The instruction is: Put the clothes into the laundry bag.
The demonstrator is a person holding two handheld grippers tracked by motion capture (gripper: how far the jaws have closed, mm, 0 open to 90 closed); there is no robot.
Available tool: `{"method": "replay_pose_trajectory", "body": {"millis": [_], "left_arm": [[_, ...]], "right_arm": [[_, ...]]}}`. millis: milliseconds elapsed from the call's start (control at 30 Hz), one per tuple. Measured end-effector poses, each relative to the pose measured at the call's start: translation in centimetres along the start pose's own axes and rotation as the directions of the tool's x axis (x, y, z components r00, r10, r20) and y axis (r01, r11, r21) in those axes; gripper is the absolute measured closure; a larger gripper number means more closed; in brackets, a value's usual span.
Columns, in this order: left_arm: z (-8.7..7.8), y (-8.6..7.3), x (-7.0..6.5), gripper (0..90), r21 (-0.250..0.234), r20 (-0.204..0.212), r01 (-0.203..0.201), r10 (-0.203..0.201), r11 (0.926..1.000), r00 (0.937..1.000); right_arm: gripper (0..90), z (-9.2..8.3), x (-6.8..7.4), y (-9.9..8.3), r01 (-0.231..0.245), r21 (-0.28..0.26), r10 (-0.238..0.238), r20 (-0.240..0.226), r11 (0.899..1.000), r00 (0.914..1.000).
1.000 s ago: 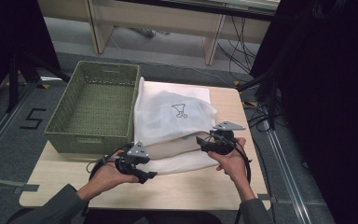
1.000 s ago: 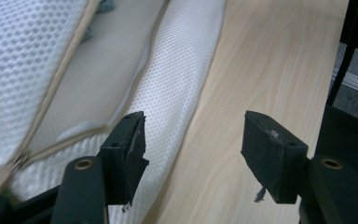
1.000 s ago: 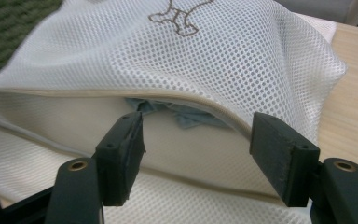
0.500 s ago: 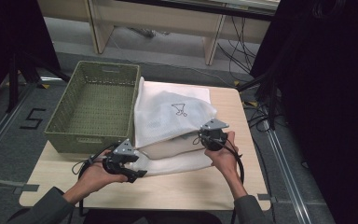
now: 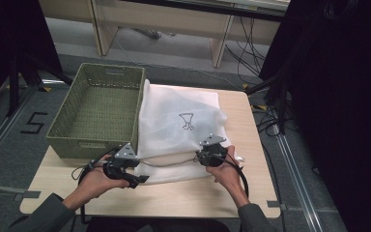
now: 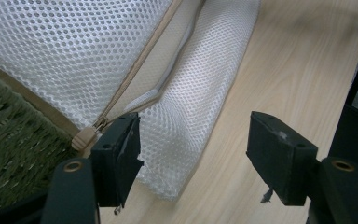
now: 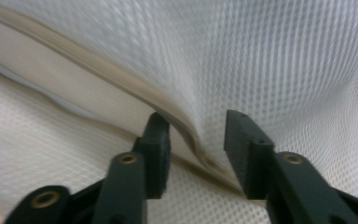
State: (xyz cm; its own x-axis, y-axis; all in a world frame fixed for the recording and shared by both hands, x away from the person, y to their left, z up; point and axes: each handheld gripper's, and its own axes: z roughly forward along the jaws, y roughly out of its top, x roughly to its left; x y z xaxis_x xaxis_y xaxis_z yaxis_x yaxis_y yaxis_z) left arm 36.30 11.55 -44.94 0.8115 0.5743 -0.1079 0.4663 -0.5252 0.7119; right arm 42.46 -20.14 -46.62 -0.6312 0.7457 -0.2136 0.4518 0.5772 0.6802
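thing: white mesh laundry bag [image 5: 181, 121] | look: netted fabric, small dark drawing on top, tan zipper [image 6: 135, 79] along the near edge | state: zipper open, edges parted | pose: flat, near edge rolled | place: just right of the green basket [image 5: 99, 116], touching it

In the high view, even light from above is falling on the tabletop [image 5: 183, 193], while the room at the right and the upper left is staying very dark. Shadows are lying soft and short. The left gripper view is looking sharp on the white mesh bag [image 6: 74, 51]. The right gripper view is looking soft and blurred, the mesh nearly glaring white.
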Motion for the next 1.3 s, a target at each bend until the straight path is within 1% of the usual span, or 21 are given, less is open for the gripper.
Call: {"method": "replay_pose_trajectory", "body": {"millis": [67, 100, 133, 167, 300, 333, 367, 433, 500, 633, 733, 800, 867, 1033, 1067, 1133, 1167, 1200, 1233, 1267, 1300], "left_arm": [[-0.1, 0.0, 0.0, 34.0, 0.000, -0.003, -0.001, 0.001, 1.0000, 1.0000], [-0.1, 0.0, 0.0, 34.0, 0.000, -0.003, -0.001, 0.001, 1.0000, 1.0000], [-0.1, 0.0, 0.0, 33.9, 0.003, -0.009, -0.001, 0.001, 1.0000, 1.0000], [-0.2, -0.1, 0.1, 33.9, 0.003, -0.011, -0.011, 0.011, 0.9999, 0.9999], [-0.3, -0.1, 0.2, 33.8, -0.002, -0.010, -0.004, 0.004, 1.0000, 0.9999], [-0.3, -0.2, 0.3, 33.8, -0.001, -0.012, 0.009, -0.009, 1.0000, 0.9999], [-0.4, -0.2, 0.4, 33.8, 0.000, -0.015, 0.000, 0.000, 1.0000, 0.9999], [-0.5, -0.3, 0.5, 33.8, -0.001, -0.011, 0.005, -0.005, 1.0000, 0.9999], [-0.6, -0.4, 0.7, 33.8, 0.003, -0.018, -0.001, 0.001, 1.0000, 0.9998], [-0.7, -0.5, 0.8, 33.6, -0.004, -0.021, 0.023, -0.023, 0.9997, 0.9995], [-0.8, -0.6, 0.8, 33.6, -0.004, -0.019, 0.019, -0.019, 0.9998, 0.9996], [-0.9, -0.6, 0.9, 33.5, -0.002, -0.028, 0.009, -0.009, 1.0000, 0.9996], [-1.0, -0.7, 0.9, 33.0, -0.004, -0.027, 0.021, -0.022, 0.9998, 0.9994], [-1.2, -0.9, 1.0, 32.7, -0.008, -0.030, 0.018, -0.018, 0.9998, 0.9994], [-1.3, -1.0, 1.1, 32.4, -0.010, -0.032, 0.020, -0.020, 0.9998, 0.9993], [-1.4, -1.1, 1.1, 31.9, -0.016, -0.043, 0.031, -0.032, 0.9994, 0.9986], [-1.5, -1.1, 1.3, 31.8, -0.023, -0.042, 0.019, -0.020, 0.9995, 0.9989], [-1.5, -1.1, 1.2, 31.7, -0.033, -0.053, 0.036, -0.038, 0.9988, 0.9979], [-1.6, -1.1, 1.4, 31.5, -0.038, -0.051, 0.025, -0.027, 0.9990, 0.9984], [-1.7, -1.2, 1.3, 31.3, -0.048, -0.049, 0.041, -0.043, 0.9980, 0.9978], [-1.8, -1.1, 1.4, 31.2, -0.053, -0.056, 0.028, -0.031, 0.9982, 0.9979]], "right_arm": [[62.8, -0.9, 1.0, 0.5, 0.020, -0.064, -0.021, -0.015, 0.998, 0.9997], [62.8, -0.9, 1.0, 0.5, 0.020, -0.064, -0.021, -0.015, 0.998, 0.9997], [75.5, -1.3, 1.7, 1.1, 0.081, -0.104, -0.082, -0.011, 0.991, 0.9966], [79.8, -1.2, 2.0, 1.3, 0.102, -0.103, -0.103, -0.005, 0.989, 0.9947], [87.3, 0.8, 2.5, 1.1, 0.127, 0.014, -0.126, -0.035, 0.992, 0.9914], [88.0, 1.4, 2.8, 0.9, 0.097, 0.055, -0.095, -0.041, 0.994, 0.9946], [89.1, 2.0, 3.0, 0.6, 0.081, 0.090, -0.077, -0.047, 0.993, 0.9959], [90.0, 3.4, 2.9, -0.1, 0.097, 0.146, -0.087, -0.070, 0.985, 0.9938], [90.0, 3.5, 2.6, -0.2, 0.067, 0.126, -0.058, -0.074, 0.990, 0.9956], [89.8, 3.3, 2.3, -0.3, 0.038, 0.113, -0.030, -0.070, 0.993, 0.9971], [82.6, 2.3, 2.2, 0.1, -0.004, 0.068, 0.009, -0.073, 0.998, 0.9973], [79.4, 1.3, 2.2, 0.3, -0.012, 0.049, 0.016, -0.083, 0.999, 0.9964], [77.2, 0.5, 2.2, 0.4, -0.021, 0.022, 0.023, -0.091, 1.000, 0.9956], [72.3, -0.5, 2.0, 0.3, -0.048, 0.010, 0.049, -0.106, 0.999, 0.9932], [67.6, -0.5, 1.9, 0.1, -0.080, 0.008, 0.080, -0.107, 0.997, 0.9910], [62.2, -0.7, 1.6, 0.0, -0.084, 0.010, 0.085, -0.115, 0.996, 0.9898], [58.7, -0.8, 1.6, 0.0, -0.105, 0.014, 0.106, -0.119, 0.994, 0.9873], [55.0, -0.9, 1.5, 0.0, -0.119, 0.000, 0.118, -0.115, 0.993, 0.9862], [51.8, -1.1, 1.5, 0.0, -0.167, 0.004, 0.167, -0.123, 0.986, 0.9783], [48.9, -1.2, 1.3, -0.1, -0.178, -0.006, 0.176, -0.129, 0.984, 0.9759], [46.5, -1.3, 1.2, -0.1, -0.198, -0.012, 0.194, -0.138, 0.980, 0.9712]]}}
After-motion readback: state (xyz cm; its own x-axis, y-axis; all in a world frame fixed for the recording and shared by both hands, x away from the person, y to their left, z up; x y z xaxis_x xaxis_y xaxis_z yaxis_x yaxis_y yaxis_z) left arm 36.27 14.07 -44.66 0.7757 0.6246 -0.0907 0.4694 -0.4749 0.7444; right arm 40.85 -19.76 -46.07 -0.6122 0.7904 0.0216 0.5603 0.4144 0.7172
